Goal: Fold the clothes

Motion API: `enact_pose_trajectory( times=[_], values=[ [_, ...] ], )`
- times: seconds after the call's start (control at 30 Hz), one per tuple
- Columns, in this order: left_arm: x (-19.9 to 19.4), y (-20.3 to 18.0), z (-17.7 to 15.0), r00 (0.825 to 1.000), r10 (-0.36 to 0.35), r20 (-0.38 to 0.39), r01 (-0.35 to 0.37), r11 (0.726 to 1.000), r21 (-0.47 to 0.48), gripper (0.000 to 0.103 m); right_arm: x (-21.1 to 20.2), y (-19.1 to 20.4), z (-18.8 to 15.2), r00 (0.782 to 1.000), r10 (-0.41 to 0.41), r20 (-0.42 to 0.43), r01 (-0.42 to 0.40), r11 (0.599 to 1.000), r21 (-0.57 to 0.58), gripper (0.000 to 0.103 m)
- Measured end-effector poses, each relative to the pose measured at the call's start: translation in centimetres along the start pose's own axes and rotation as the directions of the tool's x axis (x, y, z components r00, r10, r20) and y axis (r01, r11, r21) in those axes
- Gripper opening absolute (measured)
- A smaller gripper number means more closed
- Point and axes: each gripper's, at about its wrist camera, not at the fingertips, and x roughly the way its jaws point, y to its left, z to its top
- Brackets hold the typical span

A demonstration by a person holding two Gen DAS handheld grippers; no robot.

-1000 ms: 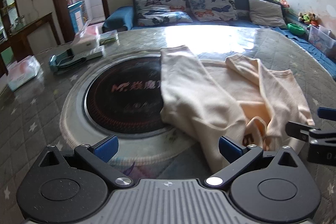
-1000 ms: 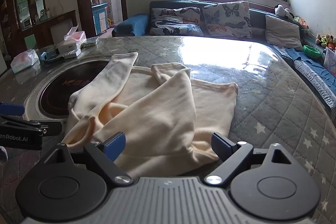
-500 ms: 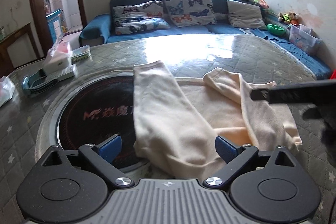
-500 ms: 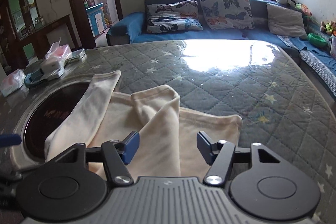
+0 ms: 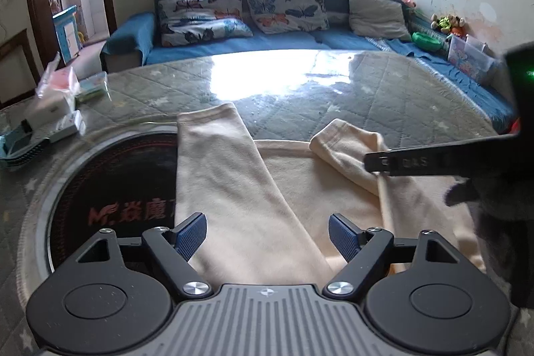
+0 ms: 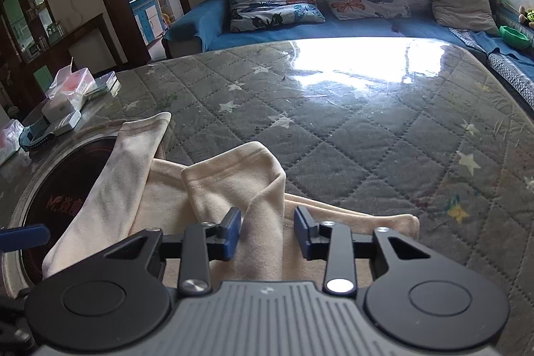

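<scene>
Straddling a raised sleeve ridge, R gripper [image 6: 267, 234] is sitting part-open, nothing pinched yet, prob. lining up to grab it. L gripper [image 5: 267, 234] is hanging wide open over the other sleeve. Shirt [image 5: 320, 199] is lying crumpled on the table [image 6: 383, 122], half over a round burner [image 5: 100, 189].

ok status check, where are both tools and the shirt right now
Left tool open, low over the left sleeve. Right tool open, straddling the right sleeve, not clamped. Cream shirt flat on the table, sleeves folded in. Nothing in the way.
</scene>
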Motion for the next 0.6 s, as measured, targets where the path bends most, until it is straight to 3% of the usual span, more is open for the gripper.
enact_pose_trajectory(
  times=[0.13, 0.23, 0.3, 0.4, 0.47, 0.6],
  values=[
    [1.8, -0.2, 0.2, 1.000, 0.003, -0.029, -0.003, 1.000, 0.014, 0.073, -0.4, -0.3, -0.2, 1.000, 0.010, -0.001, -0.010, 1.000, -0.003, 0.016],
    [2.7, -0.2, 0.1, 0.998, 0.001, -0.055, 0.000, 1.000, 0.019, 0.055, -0.5, -0.5, -0.5, 1.000, 0.014, -0.003, -0.014, 1.000, 0.000, 0.016],
    [2.8, -0.2, 0.0, 0.998, -0.009, -0.054, 0.010, 1.000, 0.027, 0.048, -0.5, -0.6, -0.5, 1.000, 0.018, -0.003, -0.018, 1.000, 0.005, 0.017],
    [2.7, -0.2, -0.1, 0.999, -0.024, -0.044, 0.026, 0.999, 0.042, 0.024, -1.6, -0.8, -0.8, 1.000, 0.013, 0.023, -0.013, 1.000, 0.005, 0.017],
    [2.5, -0.2, -0.1, 0.999, -0.032, -0.037, 0.033, 0.998, 0.048, 0.010, -2.8, -1.1, -1.1, 0.999, 0.006, 0.048, -0.006, 1.000, 0.001, 0.010],
    [1.8, 0.4, -0.3, 0.999, -0.031, -0.023, 0.032, 0.999, 0.037, 0.006, -5.1, -1.5, -1.7, 0.995, -0.007, 0.097, 0.008, 1.000, -0.006, 0.005]
  ],
)
